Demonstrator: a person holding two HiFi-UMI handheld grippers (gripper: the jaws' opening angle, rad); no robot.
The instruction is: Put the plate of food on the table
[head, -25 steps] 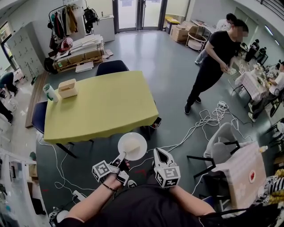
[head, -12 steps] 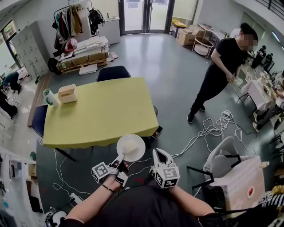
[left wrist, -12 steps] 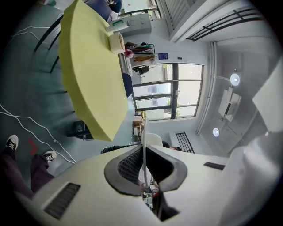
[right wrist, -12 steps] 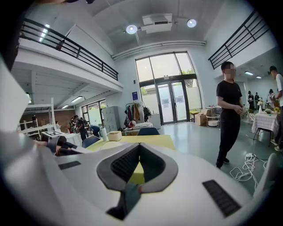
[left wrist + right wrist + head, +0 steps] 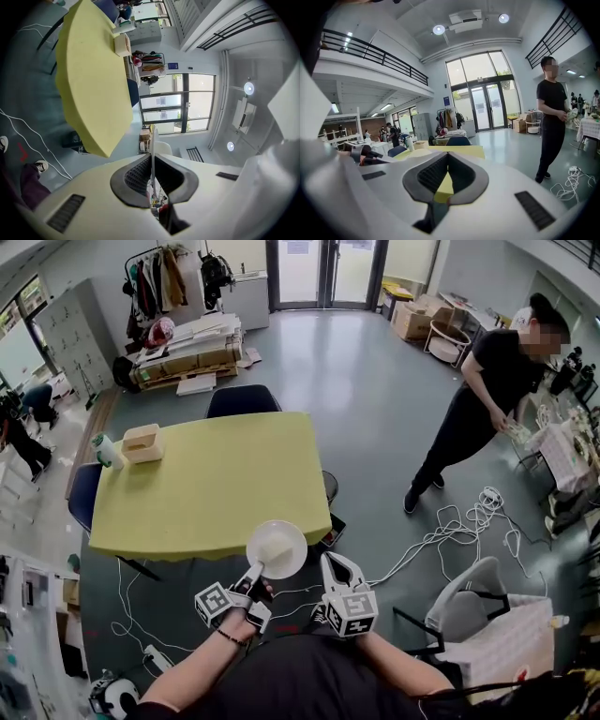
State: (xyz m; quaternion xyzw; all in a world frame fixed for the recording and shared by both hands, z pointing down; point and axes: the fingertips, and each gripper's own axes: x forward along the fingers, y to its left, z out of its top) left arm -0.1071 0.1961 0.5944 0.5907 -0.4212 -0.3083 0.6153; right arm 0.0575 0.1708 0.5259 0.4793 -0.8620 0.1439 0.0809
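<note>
Currently left gripper (image 5: 255,571) pinches plate (image 5: 277,549) by its thin rim, just at table's (image 5: 206,474) near edge, not yet set down. Right gripper (image 5: 334,564) closed, empty. Risk: one-sided grip lets plate tip, food (image 5: 280,544) sliding off.

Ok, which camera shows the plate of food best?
The head view: the whole plate with pale food shows from above, its near rim pinched by the left gripper. The left gripper view shows only its rim edge-on between the fingers; the right gripper view doesn't show it.
</note>
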